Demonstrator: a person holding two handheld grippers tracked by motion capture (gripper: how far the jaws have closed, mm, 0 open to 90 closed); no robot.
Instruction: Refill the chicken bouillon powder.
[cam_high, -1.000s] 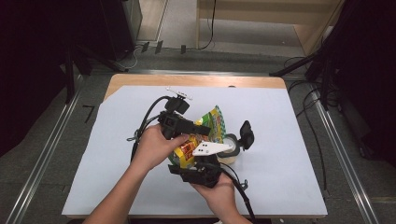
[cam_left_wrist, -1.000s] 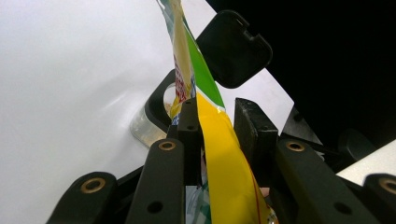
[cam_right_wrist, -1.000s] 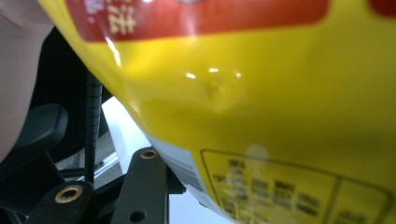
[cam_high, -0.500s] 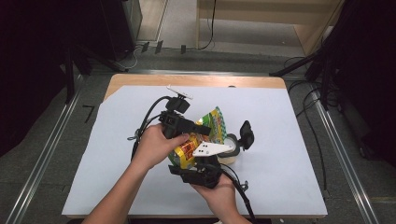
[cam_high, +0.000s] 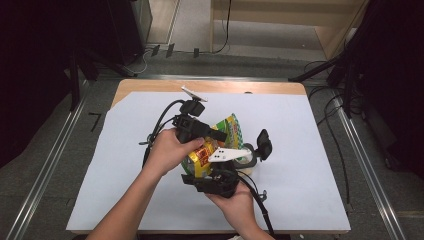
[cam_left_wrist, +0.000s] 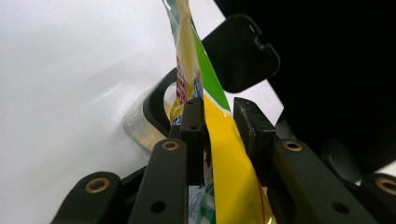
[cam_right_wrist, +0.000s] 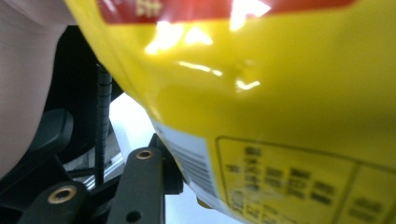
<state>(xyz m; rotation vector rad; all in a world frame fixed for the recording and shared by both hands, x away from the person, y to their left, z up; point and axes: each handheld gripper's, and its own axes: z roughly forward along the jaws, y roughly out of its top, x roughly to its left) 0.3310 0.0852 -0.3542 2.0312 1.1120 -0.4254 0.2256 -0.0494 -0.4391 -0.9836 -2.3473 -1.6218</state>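
Glossy yellow-and-green foil snack bag (cam_high: 212, 150): held above the middle of the white-covered tabletop (cam_high: 310, 150), between both grippers. Left gripper (cam_left_wrist: 219, 123): reaches in from the left, hand wrapped over its body, forearm slanting up from the bottom edge; fingers (cam_left_wrist: 194, 126) pinching the bag's upper edge. Right gripper (cam_high: 215, 181): gripped from below, palm turned up, beneath the bag; fingers' state cannot be told, bag against its camera. Clear round container with black hinged lid (cam_high: 252, 152): just right of the bag.
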